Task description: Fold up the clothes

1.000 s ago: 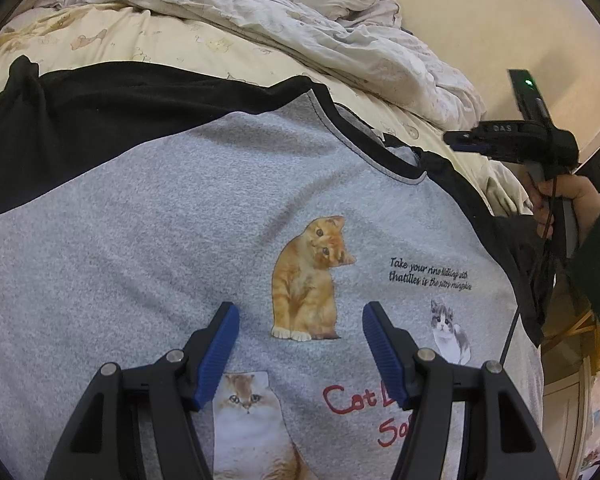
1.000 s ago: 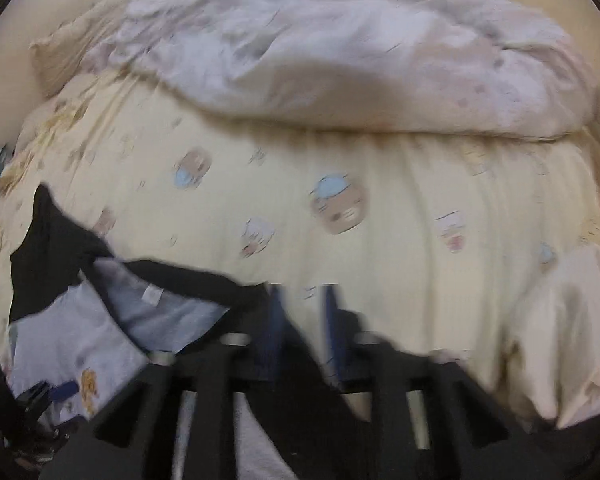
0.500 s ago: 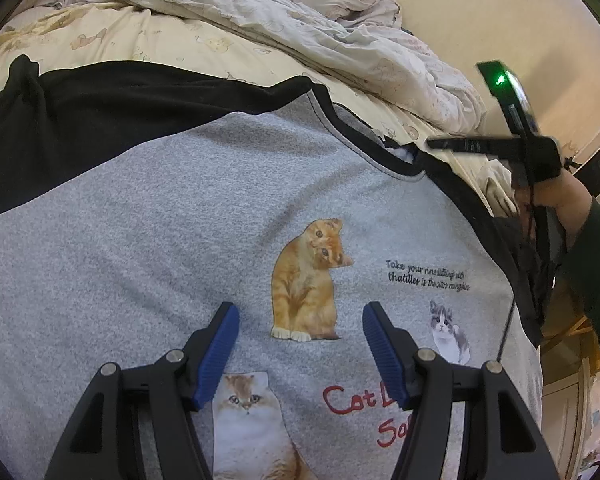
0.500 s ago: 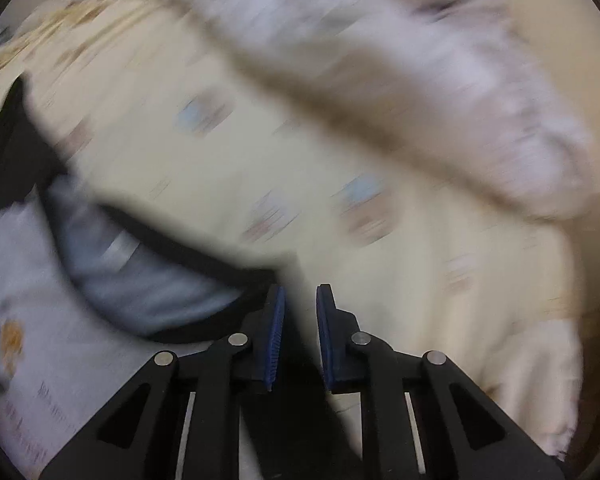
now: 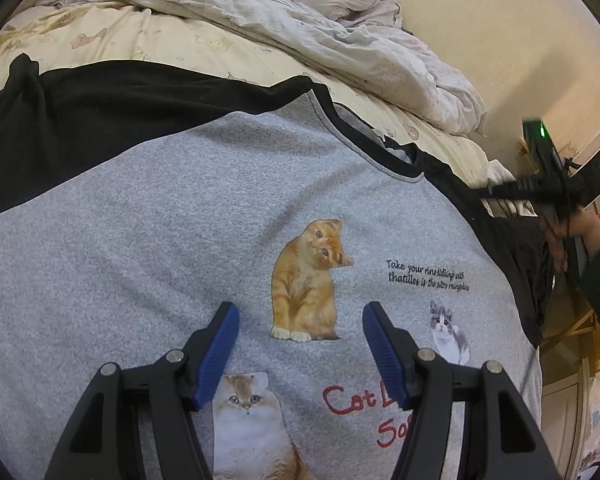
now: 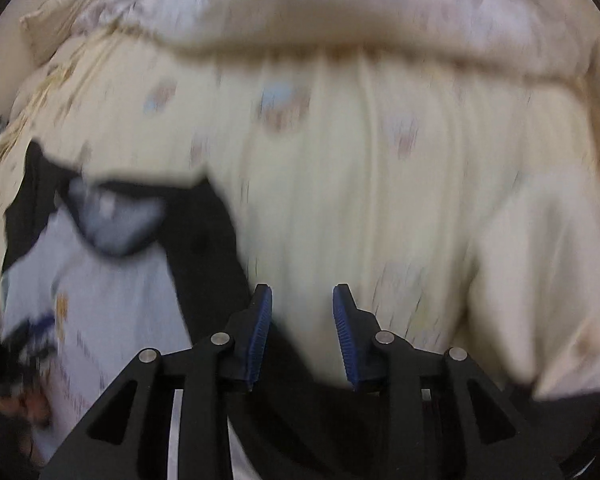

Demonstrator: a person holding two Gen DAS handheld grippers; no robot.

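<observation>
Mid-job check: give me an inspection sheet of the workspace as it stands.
Surface: bed sheet, cream with small prints.
Job's things: grey T-shirt with cat prints lies flat, front up; black sleeve spread out.
Clutter: crumpled duvet beyond the shirt.
Grippers: left tool open above the shirt, holding nothing; right tool has just been opening, over the shirt's other black sleeve, nothing between its pads.
Cables: thin dark cord hanging below the right hand.
Surroundings: beige wall.

Bedroom: printed bedsheet (image 5: 172,40), rumpled duvet (image 5: 300,12).
</observation>
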